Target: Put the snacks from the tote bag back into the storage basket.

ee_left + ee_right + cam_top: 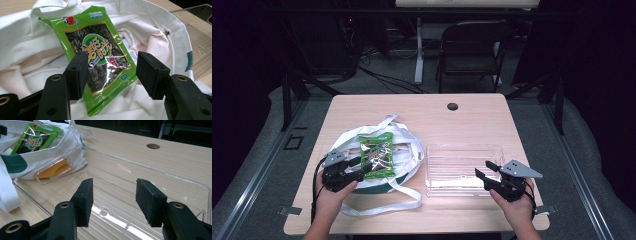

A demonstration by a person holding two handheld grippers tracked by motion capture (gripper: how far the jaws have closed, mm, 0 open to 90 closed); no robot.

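A green seaweed snack packet point(377, 155) point(97, 50) point(35, 138) lies flat on top of a white tote bag point(404, 145) point(25, 50) point(15, 162) with a green patch, on the left half of the wooden table. My left gripper point(362, 170) point(112, 72) is open at the packet's near edge, one jaw on either side of its lower part. A clear plastic bin point(457, 170) point(140, 170) stands to the right of the bag with nothing in it. My right gripper point(482, 169) point(113, 200) hangs open over the bin's near right corner, holding nothing.
The bag's long white straps point(387, 200) trail toward the table's front edge. Something orange point(56, 170) shows through the bin's wall beside the bag. A cable hole point(452, 106) point(153, 146) sits near the far edge. A black folding chair point(472, 45) stands behind the table.
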